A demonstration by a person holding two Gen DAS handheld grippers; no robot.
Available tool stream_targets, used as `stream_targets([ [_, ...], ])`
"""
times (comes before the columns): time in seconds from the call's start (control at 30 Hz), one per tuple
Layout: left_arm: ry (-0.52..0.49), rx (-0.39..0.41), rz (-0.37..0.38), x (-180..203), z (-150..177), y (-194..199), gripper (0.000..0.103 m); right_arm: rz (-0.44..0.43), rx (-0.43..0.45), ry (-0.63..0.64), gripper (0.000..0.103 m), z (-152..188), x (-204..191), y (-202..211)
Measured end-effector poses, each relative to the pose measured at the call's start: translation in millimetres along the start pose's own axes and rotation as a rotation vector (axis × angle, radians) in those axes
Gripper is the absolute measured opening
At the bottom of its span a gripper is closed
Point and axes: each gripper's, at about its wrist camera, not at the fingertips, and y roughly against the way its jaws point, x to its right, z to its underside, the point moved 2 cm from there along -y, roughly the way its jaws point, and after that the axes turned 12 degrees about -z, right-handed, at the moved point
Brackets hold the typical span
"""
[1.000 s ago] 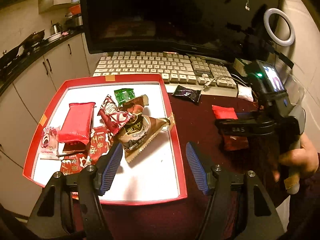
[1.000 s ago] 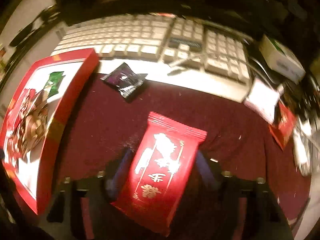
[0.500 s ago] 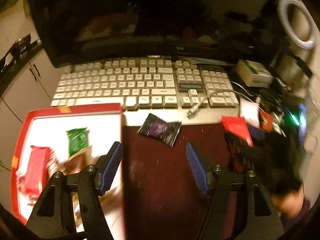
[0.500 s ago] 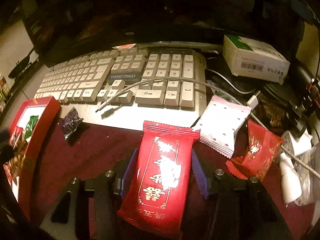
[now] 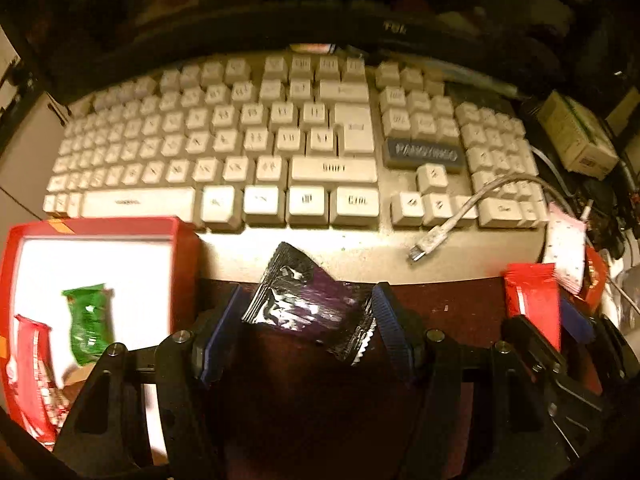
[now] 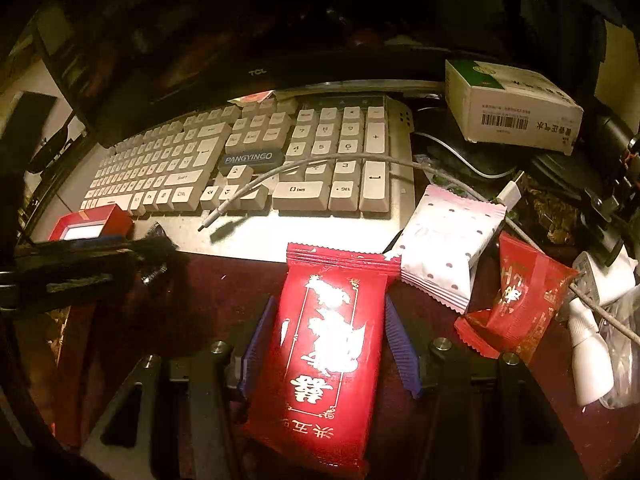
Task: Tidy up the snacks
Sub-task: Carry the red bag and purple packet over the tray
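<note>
1. Whereas a second earlier the left gripper (image 5: 306,330) had hung over the red tray (image 5: 188,248) with its pile of snacks, it had now swung away and come down over the dark purple packet (image 5: 304,304) — the packet lay on the worktop (image 5: 448,312) at the keyboard's (image 5: 280,148) front edge, straddled by the blue fingers (image 5: 390,328).
2. Those fingers were spread and not clenched: the one at 3 o'clock of the packet looked to be just touching its crimped end, while a gap showed at the 9 o'clock finger, so nothing was grasped yet.
3. The tray had slid off to 9 o'clock of the left wrist view, a green packet (image 5: 86,326) and a red one (image 5: 30,364) visible inside it.
4. Meanwhile the right gripper (image 6: 332,344) had drawn back from the tray side — its fingers sat against both long edges of the big red packet (image 6: 320,340), which looked grasped and carried.
5. At 2 o'clock of that packet, a white dotted packet (image 6: 448,248) and a small red packet (image 6: 520,300) waited on the worktop.
6. My reading: one loose snack was about to be picked up for the tray, one was in hand, and at least two remained — the sorting looked roughly mid-way.
</note>
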Motion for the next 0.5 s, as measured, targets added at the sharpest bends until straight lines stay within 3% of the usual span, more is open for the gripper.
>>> stream_targets([
  [0.07,0.002,0.006,0.012,1.8,1.0,-3.5,0.073,-0.007,0.000,-0.007,0.057,-1.0,1.5,-1.0],
  [0.23,-0.024,0.035,0.022,8.7,8.8,1.5,0.071,-0.019,0.002,-0.020,0.057,-0.8,3.4,-0.1],
  [0.37,-0.051,0.081,0.032,30.3,9.6,10.9,0.021,-0.021,0.002,-0.022,0.057,-0.7,3.4,-0.3],
  [0.5,-0.062,0.104,0.034,37.6,13.8,16.8,0.017,-0.021,0.004,-0.017,0.057,-1.0,4.1,-0.4],
])
